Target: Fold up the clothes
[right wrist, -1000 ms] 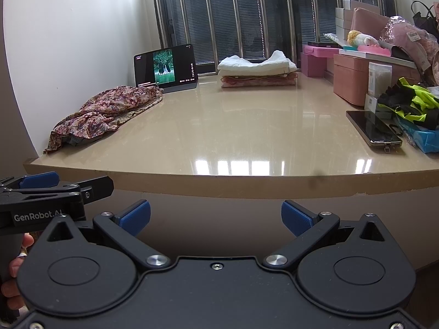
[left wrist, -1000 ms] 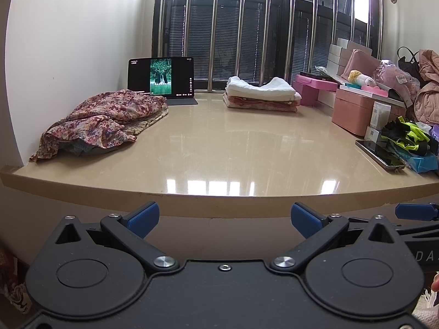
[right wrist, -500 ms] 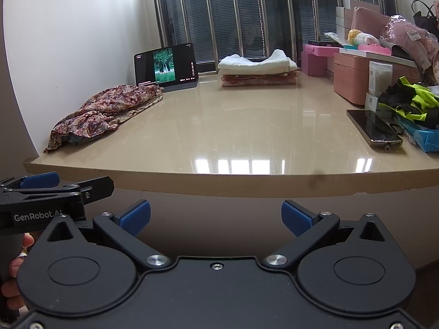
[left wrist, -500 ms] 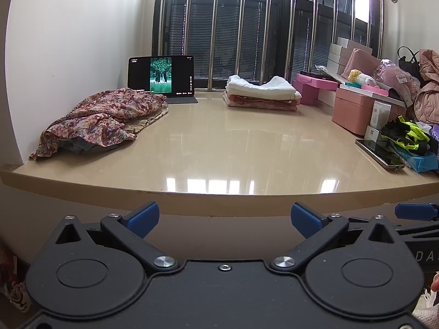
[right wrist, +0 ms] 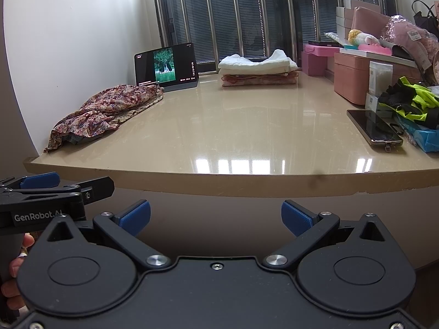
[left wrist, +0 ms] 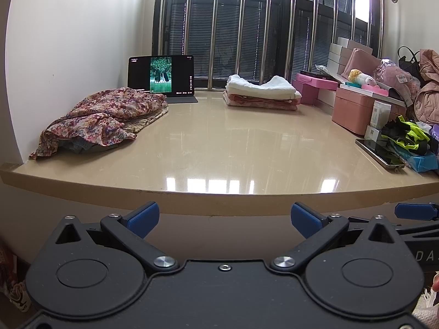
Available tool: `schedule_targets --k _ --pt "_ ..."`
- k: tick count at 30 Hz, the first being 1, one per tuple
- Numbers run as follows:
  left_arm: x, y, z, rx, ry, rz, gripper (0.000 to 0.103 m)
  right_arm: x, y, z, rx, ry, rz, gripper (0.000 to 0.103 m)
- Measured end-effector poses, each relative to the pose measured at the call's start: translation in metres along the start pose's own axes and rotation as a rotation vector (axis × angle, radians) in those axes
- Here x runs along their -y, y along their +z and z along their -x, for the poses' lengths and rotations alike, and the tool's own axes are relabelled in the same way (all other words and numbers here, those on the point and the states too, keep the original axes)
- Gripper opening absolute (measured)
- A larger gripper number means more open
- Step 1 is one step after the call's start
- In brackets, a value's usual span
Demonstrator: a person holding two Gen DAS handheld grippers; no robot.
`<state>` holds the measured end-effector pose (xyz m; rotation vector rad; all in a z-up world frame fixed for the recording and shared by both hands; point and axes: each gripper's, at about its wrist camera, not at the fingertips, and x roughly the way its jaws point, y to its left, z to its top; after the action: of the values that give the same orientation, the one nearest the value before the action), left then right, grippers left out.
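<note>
the left gripper [left wrist: 223, 216] sits below the front edge of the beige stone counter [left wrist: 233, 148], its blue-padded jaws spread wide with nothing between them. the right gripper [right wrist: 215, 216] is held just beside it at the same height, jaws equally wide and holding nothing; in the right wrist view the left gripper shows side-on at the left edge, with the person's fingers [right wrist: 12, 271] wrapped on its handle.

the crumpled floral garment [left wrist: 104, 115] lies in a loose heap at the counter's left side against the white wall, well apart from both grippers. behind it a tablet [left wrist: 161, 75] stands propped with its screen lit. a stack of folded clothes [left wrist: 260, 93], white on top and pink beneath, rests at the back near the barred window [left wrist: 247, 27]. along the right side are pink boxes [left wrist: 354, 109], a smartphone [left wrist: 380, 153] lying flat, and a neon yellow and black item [left wrist: 408, 134] just beside it.
</note>
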<state>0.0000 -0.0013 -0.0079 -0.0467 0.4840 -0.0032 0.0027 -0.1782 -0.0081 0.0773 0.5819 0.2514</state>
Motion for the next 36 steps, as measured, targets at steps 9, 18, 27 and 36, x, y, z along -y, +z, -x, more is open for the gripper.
schedule_targets --k 9,18,27,36 --pt "0.001 0.001 -0.002 -0.009 -0.003 -0.001 0.103 -0.001 0.001 -0.001 -0.004 0.002 -0.001 0.103" --pt "-0.003 0.003 -0.005 -0.017 -0.006 0.006 0.103 -0.002 0.004 -0.004 -0.009 0.013 0.007 0.103" --pt "-0.003 0.004 -0.009 -0.015 -0.003 -0.006 0.103 -0.004 0.007 -0.010 -0.014 0.026 0.020 0.103" --pt "-0.006 0.005 -0.018 -0.017 0.020 -0.013 0.103 -0.007 0.009 -0.022 -0.029 0.038 0.031 0.103"
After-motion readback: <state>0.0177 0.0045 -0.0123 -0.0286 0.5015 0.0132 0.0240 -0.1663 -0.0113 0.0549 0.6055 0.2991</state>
